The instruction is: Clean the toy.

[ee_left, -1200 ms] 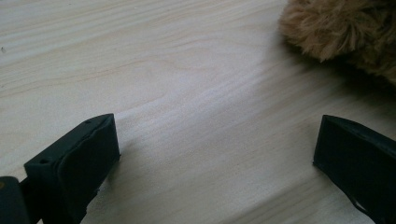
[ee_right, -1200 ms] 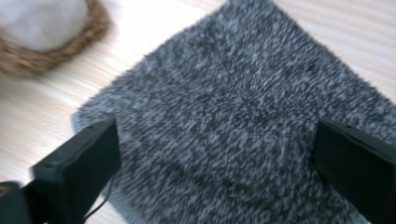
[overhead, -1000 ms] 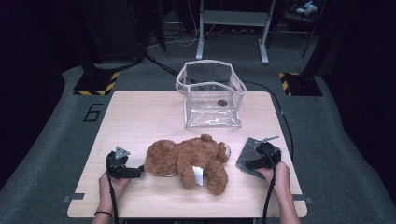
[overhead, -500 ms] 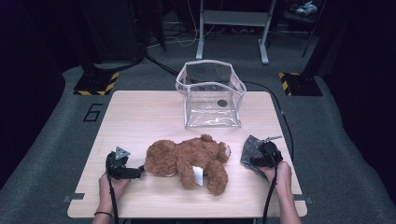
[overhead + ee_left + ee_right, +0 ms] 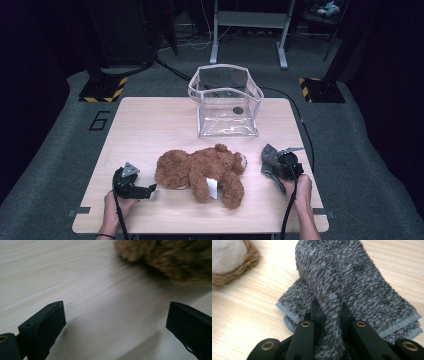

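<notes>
While the high view shows one teddy bear (image 5: 202,170) mid-surface, the right gripper (image 5: 329,315) view shows jaws, just closing, pinching one grey cloth (image 5: 347,282) at its 3 o'clock; left gripper (image 5: 115,322) jaws spread

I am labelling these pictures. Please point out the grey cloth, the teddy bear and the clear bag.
grey cloth (image 5: 362,287), right gripper view, its flat folded part.
teddy bear (image 5: 200,167), high view, its body.
clear bag (image 5: 227,122), high view, its front wall.

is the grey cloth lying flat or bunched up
Bunched up. The right gripper, whose jaws have just been closing, pinches a raised ridge of the grey cloth; the rest lies in folded layers on the table.
</notes>
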`<state>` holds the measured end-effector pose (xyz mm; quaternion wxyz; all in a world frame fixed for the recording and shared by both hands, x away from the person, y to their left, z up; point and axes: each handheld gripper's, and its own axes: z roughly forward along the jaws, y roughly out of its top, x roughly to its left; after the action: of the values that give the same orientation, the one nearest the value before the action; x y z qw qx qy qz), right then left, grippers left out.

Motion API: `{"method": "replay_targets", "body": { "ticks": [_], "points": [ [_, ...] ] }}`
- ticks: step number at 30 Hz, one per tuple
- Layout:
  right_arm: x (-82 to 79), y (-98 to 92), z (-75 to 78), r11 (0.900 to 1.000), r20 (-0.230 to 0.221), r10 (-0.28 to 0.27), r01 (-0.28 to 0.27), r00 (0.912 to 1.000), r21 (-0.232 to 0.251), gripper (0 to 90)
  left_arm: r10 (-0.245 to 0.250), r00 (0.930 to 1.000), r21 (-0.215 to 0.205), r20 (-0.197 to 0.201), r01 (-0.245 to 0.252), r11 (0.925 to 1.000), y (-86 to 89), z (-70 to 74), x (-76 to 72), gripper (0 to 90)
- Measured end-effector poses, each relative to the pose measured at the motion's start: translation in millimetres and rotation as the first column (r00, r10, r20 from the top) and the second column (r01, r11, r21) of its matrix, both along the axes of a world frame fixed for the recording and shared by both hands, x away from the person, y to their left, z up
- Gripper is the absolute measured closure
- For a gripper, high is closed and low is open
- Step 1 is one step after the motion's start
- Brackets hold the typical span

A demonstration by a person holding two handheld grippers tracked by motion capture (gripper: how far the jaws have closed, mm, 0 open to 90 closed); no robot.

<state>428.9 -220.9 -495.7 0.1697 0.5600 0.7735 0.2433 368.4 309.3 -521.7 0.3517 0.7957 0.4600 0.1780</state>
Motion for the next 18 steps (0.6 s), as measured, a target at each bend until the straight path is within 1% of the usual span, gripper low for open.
{"method": "replay_targets", "body": {
  "ticks": [1, 2, 3, 4, 5, 7, 8, 9, 10, 11, 13, 14, 15, 16, 18],
  "points": [
    [-0.9, 0.3, 1.0, 1.0, 0.006, -0.004, 0.004, 1.0, 0.005, 79.7, -0.012, 0.9999, -0.007, 0.001, 0.012, 0.9999, -1.5, 3.8, -3.7, 2.1],
    [-2.2, 0.8, 2.6, 1.0, 0.002, -0.006, 0.006, 1.0, 0.011, 79.7, -0.018, 0.9998, -0.013, 0.009, 0.018, 0.9998, -3.1, 7.9, -7.6, 2.1],
    [-2.2, 0.4, 3.8, 1.0, 0.017, 0.002, -0.002, 0.9999, 0.001, 79.8, -0.029, 0.9995, -0.019, 0.014, 0.029, 0.9994, -4.1, 12.6, -11.9, 2.1],
    [-2.8, 0.5, 5.6, 1.0, 0.029, 0.009, -0.009, 0.9995, 0.0, 79.8, -0.032, 0.9991, -0.042, 0.028, 0.033, 0.9986, -5.5, 16.4, -15.8, 2.2],
    [-4.2, 1.4, 8.2, 1.0, 0.026, 0.013, -0.014, 0.9996, 0.005, 79.8, -0.04, 0.9986, -0.05, 0.035, 0.041, 0.9979, -6.3, 21.0, -19.6, 2.5],
    [-6.0, 3.1, 12.8, 1.0, 0.039, 0.019, -0.019, 0.9991, 0.0, 79.8, -0.055, 0.9975, -0.089, 0.045, 0.059, 0.9943, -8.7, 29.5, -26.3, 3.4],
    [-7.4, 4.2, 16.2, 1.0, 0.041, 0.024, -0.024, 0.9989, 0.006, 79.8, -0.057, 0.9966, -0.101, 0.059, 0.063, 0.9929, -10.6, 33.0, -28.7, 5.3],
    [-7.8, 4.5, 18.4, 1.0, 0.054, 0.031, -0.031, 0.9981, 0.001, 79.8, -0.066, 0.9959, -0.11, 0.061, 0.073, 0.9912, -12.1, 36.0, -30.4, 7.6],
    [-8.6, 5.7, 20.4, 1.0, 0.057, 0.031, -0.031, 0.9979, 0.001, 79.8, -0.075, 0.9944, -0.119, 0.075, 0.083, 0.9894, -15.0, 40.4, -31.9, 11.0],
    [-9.3, 6.8, 22.9, 0.999, 0.059, 0.036, -0.036, 0.9976, 0.0, 79.8, -0.074, 0.9934, -0.111, 0.088, 0.084, 0.9903, -18.5, 44.1, -33.9, 16.2],
    [-10.0, 8.7, 26.7, 0.999, 0.07, 0.045, -0.045, 0.9966, -0.004, 79.7, -0.079, 0.9905, -0.105, 0.112, 0.091, 0.9902, -23.9, 49.5, -35.1, 20.0],
    [-10.9, 10.3, 28.3, 0.999, 0.066, 0.044, -0.044, 0.9969, 0.001, 79.7, -0.084, 0.9894, -0.093, 0.118, 0.095, 0.9912, -27.3, 53.0, -35.2, 22.6],
    [-11.2, 11.4, 30.6, 0.999, 0.072, 0.048, -0.048, 0.9962, -0.004, 79.7, -0.086, 0.9882, -0.093, 0.127, 0.098, 0.9908, -29.6, 55.0, -35.6, 23.6],
    [-11.4, 12.2, 32.3, 0.998, 0.079, 0.057, -0.057, 0.9953, 0.0, 79.7, -0.088, 0.9874, -0.1, 0.132, 0.101, 0.9898, -31.9, 56.2, -36.0, 23.9],
    [-11.8, 14.1, 35.9, 0.998, 0.083, 0.058, -0.058, 0.9949, -0.004, 79.6, -0.097, 0.9866, -0.091, 0.131, 0.109, 0.9899, -36.7, 56.7, -35.4, 25.7]
  ]
}}
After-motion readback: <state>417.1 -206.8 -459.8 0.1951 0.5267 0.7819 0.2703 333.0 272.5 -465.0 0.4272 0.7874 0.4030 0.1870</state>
